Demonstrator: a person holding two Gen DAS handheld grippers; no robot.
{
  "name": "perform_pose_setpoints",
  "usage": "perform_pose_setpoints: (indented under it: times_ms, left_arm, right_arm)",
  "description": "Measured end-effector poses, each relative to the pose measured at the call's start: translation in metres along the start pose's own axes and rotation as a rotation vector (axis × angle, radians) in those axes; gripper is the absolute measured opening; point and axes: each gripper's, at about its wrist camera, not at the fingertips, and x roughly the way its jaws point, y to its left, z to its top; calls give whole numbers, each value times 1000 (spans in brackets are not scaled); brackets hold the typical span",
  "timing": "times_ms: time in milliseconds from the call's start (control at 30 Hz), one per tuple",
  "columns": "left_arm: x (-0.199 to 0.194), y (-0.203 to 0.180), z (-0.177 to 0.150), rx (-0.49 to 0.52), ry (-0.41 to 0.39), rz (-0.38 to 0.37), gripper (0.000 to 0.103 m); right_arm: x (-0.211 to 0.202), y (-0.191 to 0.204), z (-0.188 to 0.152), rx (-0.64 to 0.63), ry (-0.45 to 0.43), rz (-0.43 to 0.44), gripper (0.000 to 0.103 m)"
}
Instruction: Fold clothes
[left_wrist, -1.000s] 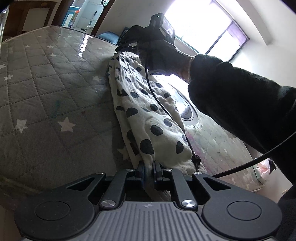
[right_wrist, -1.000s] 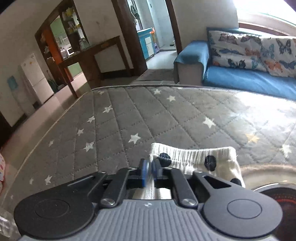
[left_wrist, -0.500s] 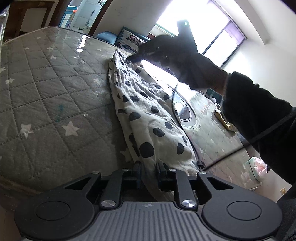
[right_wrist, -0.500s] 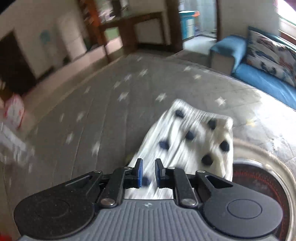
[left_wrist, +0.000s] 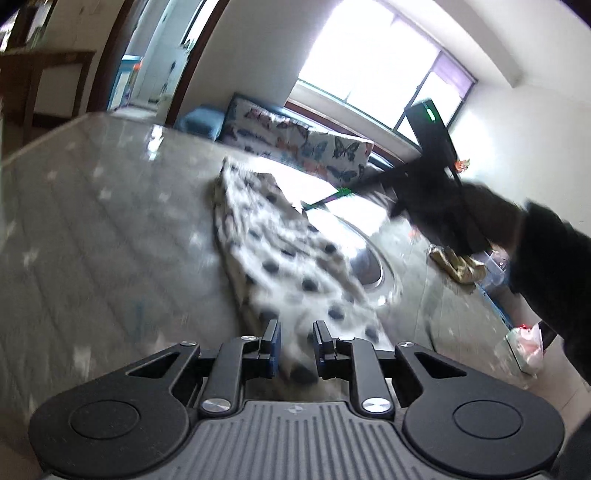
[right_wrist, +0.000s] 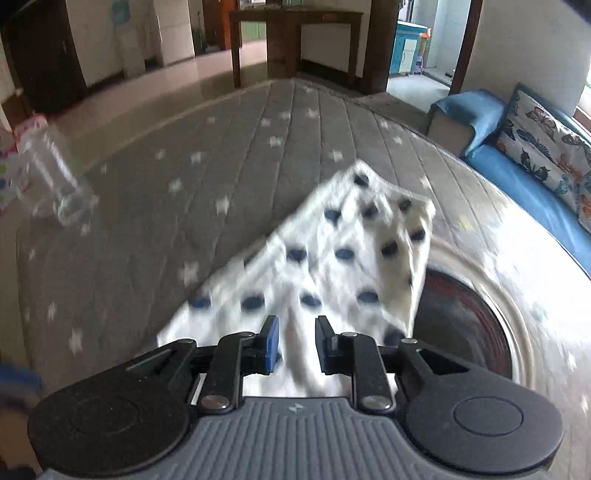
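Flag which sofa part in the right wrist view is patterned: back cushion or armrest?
The back cushion: it carries a butterfly print. The armrest, nearer the doorway, is covered in plain blue, like the seat.

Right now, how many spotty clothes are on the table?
1: the spotty garment lies across the starry quilted table, beside the round metal ring. None other shows.

Left gripper (left_wrist: 295, 345) jaws have just been opening, now parted w/ spotted cloth (left_wrist: 291, 254) between them, pads not pressing. Cloth runs near to far over grey star-print surface (left_wrist: 92, 236). Right gripper (left_wrist: 314, 204) at far right, blurred.
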Motion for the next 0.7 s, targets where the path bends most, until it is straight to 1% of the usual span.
perform_pose_setpoints:
  times_ms: [100, 167, 267, 367, 400, 467, 533, 633, 700]
  left_arm:
    - [25, -8, 21, 43, -20, -33, 21]
    - [46, -11, 30, 62, -7, -52, 21]
    - [80, -11, 36, 90, 40, -51, 21]
    - [109, -6, 33, 80, 101, -47, 21]
    - [115, -5, 30, 87, 118, -32, 21]
    - [125, -3, 24, 104, 147, 5, 21]
    - [128, 2, 18, 112, 166, 25, 21]
    - [127, 10, 15, 107, 182, 38, 21]
    - [122, 9, 18, 111, 169, 46, 22]
  right_arm:
    - [-5, 7, -27, -18, 20, 5, 21]
    - [-7, 12, -43, -15, 16, 27, 21]
    - [-8, 23, -70, 0, 3, 68, 21]
    - [-4, 30, -94, 31, -7, 97, 21]
    - [-3, 32, -101, 37, -9, 100, 21]
    - [-5, 32, -113, 42, -23, 103, 21]
    - [-11, 27, -122, 64, -49, 124, 21]
    - [-23, 8, -126, 136, -105, 129, 21]
    - [-27, -11, -126, 210, -149, 117, 21]
